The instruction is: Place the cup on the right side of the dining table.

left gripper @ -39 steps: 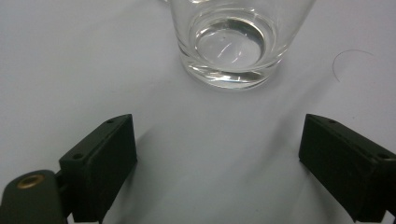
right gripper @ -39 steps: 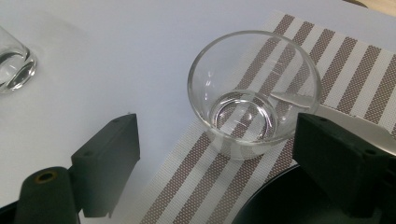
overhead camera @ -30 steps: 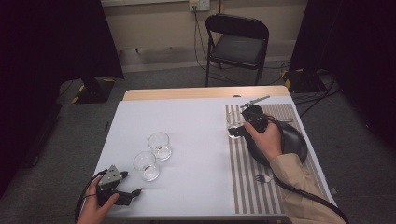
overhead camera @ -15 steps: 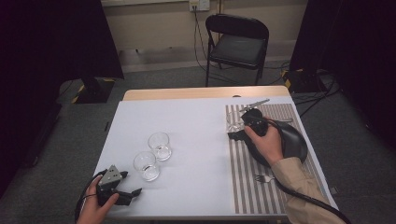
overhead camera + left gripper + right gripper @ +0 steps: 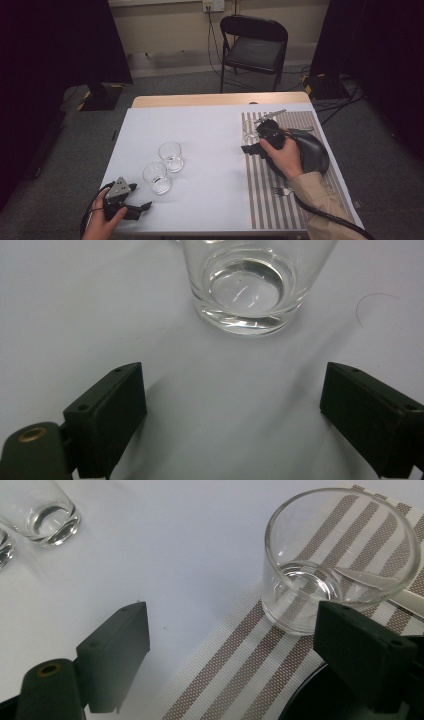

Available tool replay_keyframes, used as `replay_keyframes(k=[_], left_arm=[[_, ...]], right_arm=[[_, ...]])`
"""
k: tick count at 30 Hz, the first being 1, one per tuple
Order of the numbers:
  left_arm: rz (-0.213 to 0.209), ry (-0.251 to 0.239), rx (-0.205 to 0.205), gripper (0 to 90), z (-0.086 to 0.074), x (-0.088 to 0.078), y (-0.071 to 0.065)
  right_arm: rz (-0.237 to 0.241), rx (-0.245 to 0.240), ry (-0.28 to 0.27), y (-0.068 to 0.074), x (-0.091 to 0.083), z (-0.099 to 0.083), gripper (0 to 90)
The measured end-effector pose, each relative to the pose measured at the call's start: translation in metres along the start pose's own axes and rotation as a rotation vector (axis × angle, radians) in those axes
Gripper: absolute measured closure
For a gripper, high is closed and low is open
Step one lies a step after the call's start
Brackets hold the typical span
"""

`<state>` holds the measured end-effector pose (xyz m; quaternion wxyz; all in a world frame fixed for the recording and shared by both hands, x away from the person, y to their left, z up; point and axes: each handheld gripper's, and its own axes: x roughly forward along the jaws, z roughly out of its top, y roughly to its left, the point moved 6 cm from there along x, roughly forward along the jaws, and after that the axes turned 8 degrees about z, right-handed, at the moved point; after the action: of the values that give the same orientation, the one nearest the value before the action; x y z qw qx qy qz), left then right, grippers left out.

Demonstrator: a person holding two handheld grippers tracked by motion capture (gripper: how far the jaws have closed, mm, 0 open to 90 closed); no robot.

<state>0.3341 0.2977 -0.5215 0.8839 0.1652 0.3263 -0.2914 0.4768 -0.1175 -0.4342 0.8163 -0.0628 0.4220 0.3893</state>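
Writing or brand marks cannot be read on anything here; the glasses, grippers and mat carry no legible label.

White tabletop (image 5: 210, 145) covers most of the middle of the high view, with a strip of bare wood along its far edge. A brown-and-cream striped placemat (image 5: 280, 200) lies at its right side. Grey carpet surrounds the table; a black folding chair (image 5: 254, 47) stands at the upper centre against a pale wall with a wall outlet (image 5: 214, 5) at the top edge, and dark curtains fill the upper left and upper right.

Two clear tumblers stand close together at the lower left of the tabletop: the nearer tumbler (image 5: 156, 177) and the farther tumbler (image 5: 171, 156). A third, wide glass (image 5: 340, 555) stands on the placemat's left edge at the upper right of the right gripper view, with a knife (image 5: 270, 116) lying beyond it. A dark plate (image 5: 312, 150) sits on the mat, and a fork (image 5: 281, 191) lies on the mat below it in the high view.

Left gripper (image 5: 232, 415), held at the lower left of the high view, has its jaws spread wide and empty, with the nearer tumbler just ahead. Right gripper (image 5: 230, 650), held over the placemat, is also spread wide and empty, its right jaw just in front of the wide glass.
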Motion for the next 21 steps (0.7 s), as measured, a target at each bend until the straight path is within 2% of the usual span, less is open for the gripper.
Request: replay_keyframes(k=[11,21], left_arm=[[0.0,0.001,0.001,10.3,0.0,0.0,0.0],[0.0,0.001,0.001,10.3,0.0,0.0,0.0]], right_arm=[[0.023,-0.017,-0.013,0.007,0.002,0.0,14.4],[0.042,-0.023,0.0,0.014,0.006,-0.003,14.4]])
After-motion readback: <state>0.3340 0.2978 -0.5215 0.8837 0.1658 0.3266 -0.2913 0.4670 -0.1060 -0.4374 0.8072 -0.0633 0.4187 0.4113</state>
